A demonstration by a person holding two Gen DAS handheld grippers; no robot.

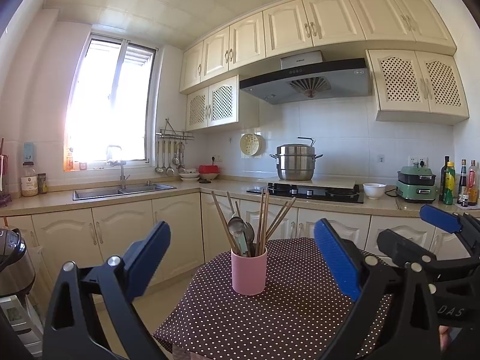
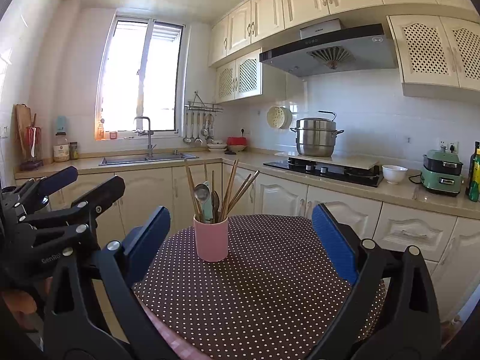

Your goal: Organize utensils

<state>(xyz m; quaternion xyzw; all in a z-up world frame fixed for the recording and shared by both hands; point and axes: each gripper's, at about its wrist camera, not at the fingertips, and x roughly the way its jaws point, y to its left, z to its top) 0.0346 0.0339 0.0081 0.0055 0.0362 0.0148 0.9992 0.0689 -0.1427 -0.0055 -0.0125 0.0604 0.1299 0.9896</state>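
A pink cup [image 1: 249, 271] stands upright on a round table with a brown polka-dot cloth [image 1: 270, 321]. It holds several wooden chopsticks [image 1: 264, 216] and metal spoons [image 1: 237, 228]. My left gripper [image 1: 243, 261] is open and empty, short of the cup and framing it. The right gripper [image 1: 420, 234] shows at the right edge, open. In the right wrist view the cup [image 2: 211, 238] sits a little left of centre on the cloth [image 2: 255, 300], with chopsticks [image 2: 231, 186] and a spoon [image 2: 201, 193] sticking up. My right gripper [image 2: 241, 240] is open and empty. The left gripper [image 2: 81, 184] is open beside it.
Behind the table runs an L-shaped counter with a sink [image 1: 123, 192], a stove carrying a steel pot [image 1: 295, 163], a white bowl [image 1: 374, 190], a green appliance [image 1: 417, 184] and bottles [image 1: 459, 183]. A rice cooker [image 1: 12, 261] stands at the left.
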